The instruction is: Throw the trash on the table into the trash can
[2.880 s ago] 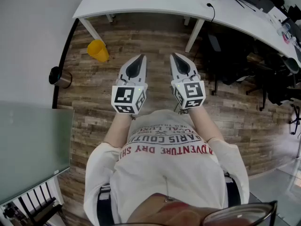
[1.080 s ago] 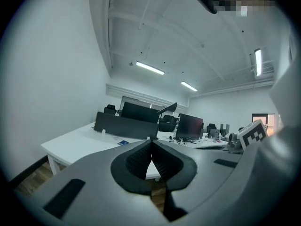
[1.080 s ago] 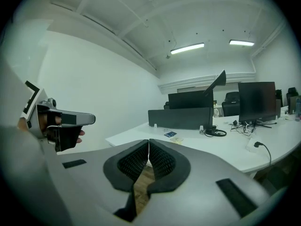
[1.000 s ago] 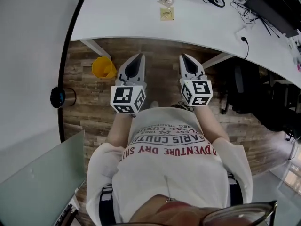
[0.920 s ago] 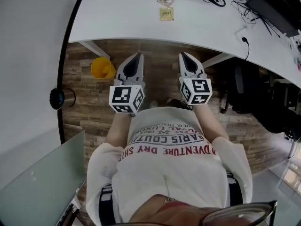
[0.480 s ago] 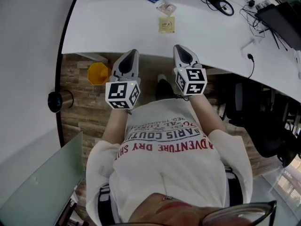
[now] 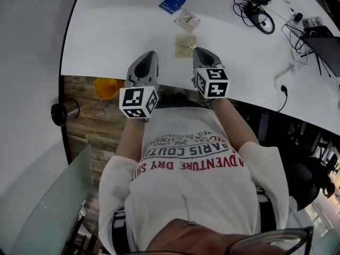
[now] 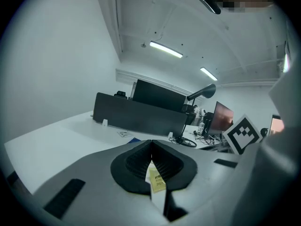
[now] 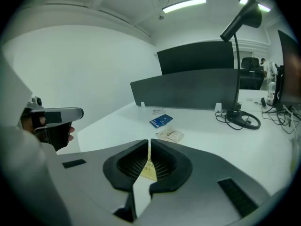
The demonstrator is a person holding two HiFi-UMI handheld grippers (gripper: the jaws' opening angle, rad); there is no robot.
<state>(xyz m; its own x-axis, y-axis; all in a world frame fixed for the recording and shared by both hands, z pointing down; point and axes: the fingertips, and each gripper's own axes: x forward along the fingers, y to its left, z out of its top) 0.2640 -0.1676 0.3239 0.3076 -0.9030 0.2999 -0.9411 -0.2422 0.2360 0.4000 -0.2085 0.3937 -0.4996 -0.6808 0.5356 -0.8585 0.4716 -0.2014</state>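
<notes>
Three pieces of trash show plainly on the table (image 7: 117,31). A yellow packet (image 7: 186,42) lies nearest the edge, a clear packet (image 7: 187,19) just beyond it, and a blue card (image 7: 173,2) farther back. None is picked up yet.

All three are thin and lie flat on a smooth top, so I expect that to be the main hazard. Jaw tips coming down at a shallow angle could skate a packet away instead of getting under its edge.

The left gripper (image 7: 149,56) and right gripper (image 7: 200,51) both have their jaws pressed together and hold nothing. In each gripper view the yellow packet shows only through the gap behind the closed tips, lying on the table. Reaching without first spreading the jaws would merely shove it. Both grippers seem aimed at that same packet, so they could knock into each other.

The can (image 7: 105,87) stands on the floor to the left, partly tucked under the table edge. A light packet released from too high or too far right may miss it.

Both forearms reach forward from the body, side by side. The grippers sit over the near table edge, tilted slightly down, the right one closer to the yellow packet.
</notes>
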